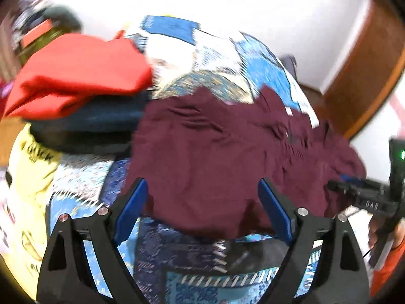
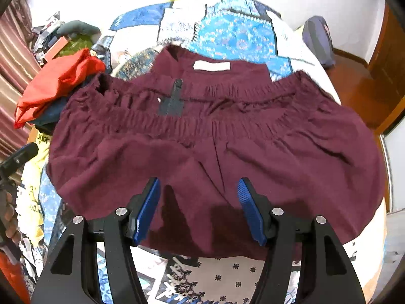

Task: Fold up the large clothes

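A maroon garment with a gathered elastic waistband and a white label lies spread on the patterned blue bedspread. It also shows in the left wrist view. My right gripper is open above the garment's near edge, holding nothing. My left gripper is open above the garment's near left part, holding nothing. The right gripper's body shows at the right edge of the left wrist view.
A folded red garment lies on a dark blue one at the left of the bed. A yellow printed shirt lies near the left edge. A wooden door stands at the right. A grey bag sits beyond the bed.
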A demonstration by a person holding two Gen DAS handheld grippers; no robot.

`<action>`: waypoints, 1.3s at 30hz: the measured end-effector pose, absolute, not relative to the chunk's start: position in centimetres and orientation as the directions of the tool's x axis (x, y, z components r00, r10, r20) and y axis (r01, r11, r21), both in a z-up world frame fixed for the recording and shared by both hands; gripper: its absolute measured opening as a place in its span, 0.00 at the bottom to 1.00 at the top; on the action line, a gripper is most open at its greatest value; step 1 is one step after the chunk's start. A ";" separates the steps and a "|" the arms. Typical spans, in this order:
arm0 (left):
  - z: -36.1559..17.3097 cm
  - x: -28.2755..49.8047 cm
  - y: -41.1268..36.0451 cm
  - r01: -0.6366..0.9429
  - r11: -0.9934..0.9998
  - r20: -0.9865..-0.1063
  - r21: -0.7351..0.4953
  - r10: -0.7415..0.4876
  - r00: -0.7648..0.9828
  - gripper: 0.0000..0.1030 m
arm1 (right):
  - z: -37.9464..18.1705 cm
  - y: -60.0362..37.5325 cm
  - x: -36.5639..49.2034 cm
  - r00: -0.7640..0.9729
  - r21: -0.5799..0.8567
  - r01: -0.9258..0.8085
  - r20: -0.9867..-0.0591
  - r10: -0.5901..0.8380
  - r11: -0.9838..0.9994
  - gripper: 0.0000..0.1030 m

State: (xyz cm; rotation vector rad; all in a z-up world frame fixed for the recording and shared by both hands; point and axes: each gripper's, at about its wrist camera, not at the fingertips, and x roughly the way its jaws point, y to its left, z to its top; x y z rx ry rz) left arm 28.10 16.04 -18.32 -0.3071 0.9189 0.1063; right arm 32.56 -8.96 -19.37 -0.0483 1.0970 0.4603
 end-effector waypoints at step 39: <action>-28.8 32.1 18.7 -0.510 0.578 -0.727 -0.637 -0.229 0.648 0.44 | -21.2 -5.5 31.4 0.339 0.163 -0.437 -0.881 0.329 0.885 0.59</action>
